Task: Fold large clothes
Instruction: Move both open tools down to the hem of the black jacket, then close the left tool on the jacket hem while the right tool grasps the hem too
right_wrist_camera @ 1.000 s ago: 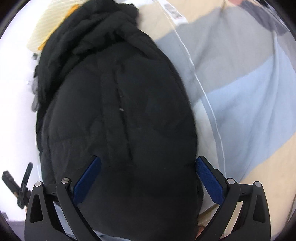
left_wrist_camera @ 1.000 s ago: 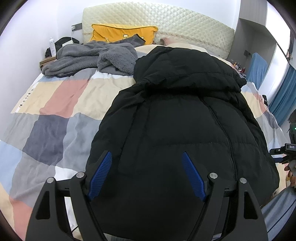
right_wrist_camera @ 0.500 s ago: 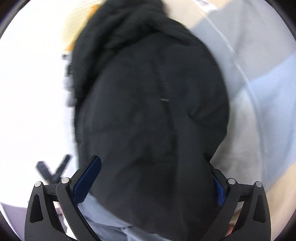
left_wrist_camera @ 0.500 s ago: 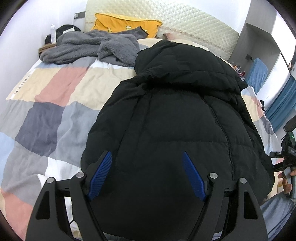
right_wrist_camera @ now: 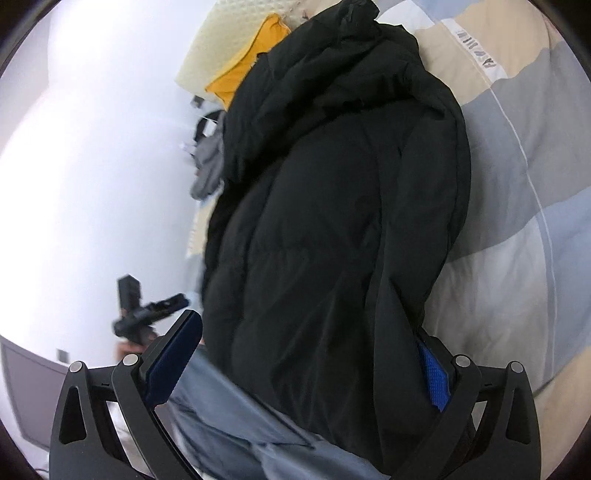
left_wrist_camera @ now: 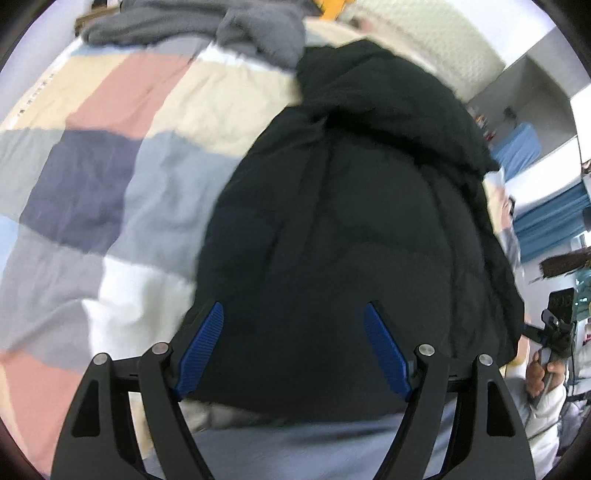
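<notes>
Black puffer jacket (left_wrist_camera: 351, 229) lies on a patchwork quilt (left_wrist_camera: 110, 155), its hem just ahead of and between the fingers of both claws. The left gripper (left_wrist_camera: 293, 350) is spread wide, pinching nothing. The right gripper (right_wrist_camera: 306, 365) is spread too, jacket fabric draped over its right finger. Slippery padding may slide out if little fabric is caught

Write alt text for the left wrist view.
A black puffer jacket lies on a patchwork quilt, its hem between the open left gripper fingers. A grey fleece lies beyond.
</notes>
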The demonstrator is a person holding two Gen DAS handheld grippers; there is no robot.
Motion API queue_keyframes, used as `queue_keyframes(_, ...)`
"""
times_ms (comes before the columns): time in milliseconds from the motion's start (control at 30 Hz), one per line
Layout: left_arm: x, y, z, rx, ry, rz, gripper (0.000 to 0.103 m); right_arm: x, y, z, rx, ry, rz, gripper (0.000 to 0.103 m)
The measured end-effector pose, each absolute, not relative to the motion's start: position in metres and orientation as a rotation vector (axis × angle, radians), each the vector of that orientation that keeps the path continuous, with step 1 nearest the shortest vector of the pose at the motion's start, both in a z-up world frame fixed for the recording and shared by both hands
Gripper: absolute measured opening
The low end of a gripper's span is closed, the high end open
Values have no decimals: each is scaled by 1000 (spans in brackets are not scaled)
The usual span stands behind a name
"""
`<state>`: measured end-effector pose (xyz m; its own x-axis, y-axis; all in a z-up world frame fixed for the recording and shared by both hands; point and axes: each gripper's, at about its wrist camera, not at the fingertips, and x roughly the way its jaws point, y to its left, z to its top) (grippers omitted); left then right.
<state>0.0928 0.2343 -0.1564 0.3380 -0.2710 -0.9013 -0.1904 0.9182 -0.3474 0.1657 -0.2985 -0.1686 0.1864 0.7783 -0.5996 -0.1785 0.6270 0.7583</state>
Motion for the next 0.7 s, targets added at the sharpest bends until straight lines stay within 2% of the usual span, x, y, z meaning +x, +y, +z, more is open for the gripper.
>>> queue_keyframes(133,92,263,-181,-502,1375,7,79,158,-295,-176,566,1218,615,103)
queue_keyframes(300,99,269,-218,-639,1518,-13,79,156,-303,-194,572,1325,438,103)
queue_keyframes(467,109,259,-229,-574,1574,39,79,146,-300,-207,492,1398,307,103)
queue_keyframes(700,112,256,-246,-547,1652,120,80,145,-321,-224,559,1431,176,103)
